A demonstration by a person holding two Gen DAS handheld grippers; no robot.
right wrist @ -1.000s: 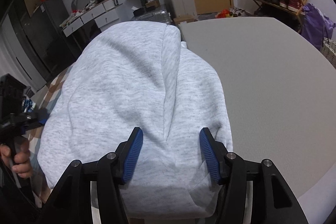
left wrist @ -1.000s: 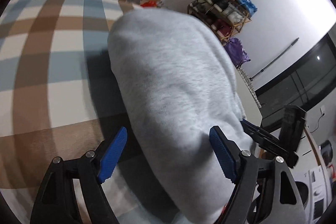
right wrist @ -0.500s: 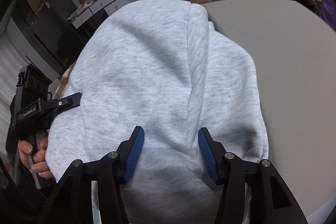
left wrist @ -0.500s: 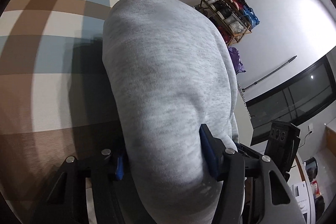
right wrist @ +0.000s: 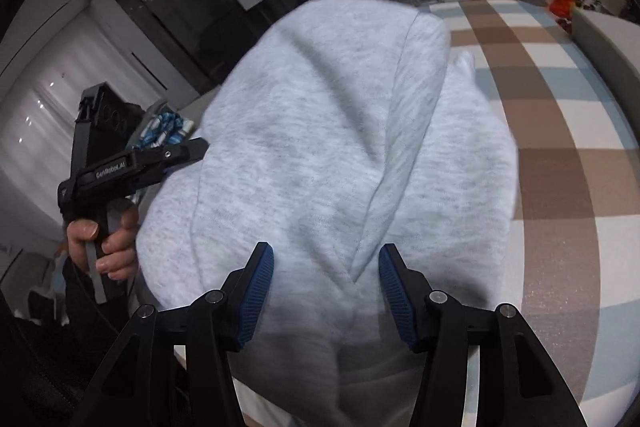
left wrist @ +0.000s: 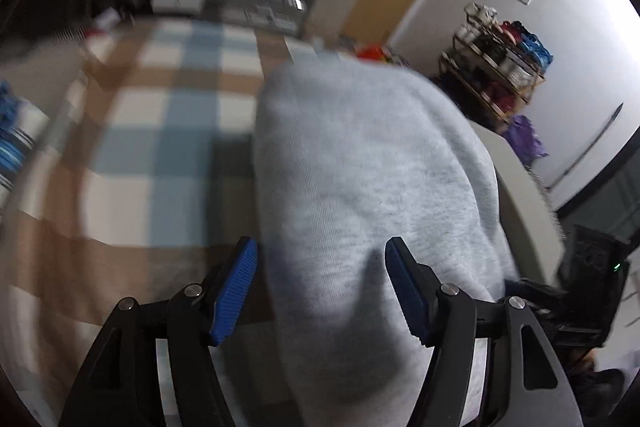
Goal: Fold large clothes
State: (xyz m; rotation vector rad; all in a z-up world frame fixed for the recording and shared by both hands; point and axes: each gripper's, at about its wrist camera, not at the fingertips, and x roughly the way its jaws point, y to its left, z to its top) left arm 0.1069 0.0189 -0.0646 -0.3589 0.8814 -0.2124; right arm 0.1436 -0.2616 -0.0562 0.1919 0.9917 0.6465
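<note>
Sweatshirt (right wrist: pixel 340 147) bunched between both tongs: left tongs (left wrist: pixel 320 287) just widening, cloth gripped; right tongs (right wrist: pixel 326 291) pinching fold.

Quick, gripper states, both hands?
Left gripper: holding the grey sweatshirt, jaws just opened slightly.
Right gripper: closed on the grey sweatshirt.

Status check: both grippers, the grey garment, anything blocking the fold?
Left gripper and right gripper both clamped on the grey sweatshirt. Sweatshirt bunched between them over the plaid cover. Nothing in the way.
</note>
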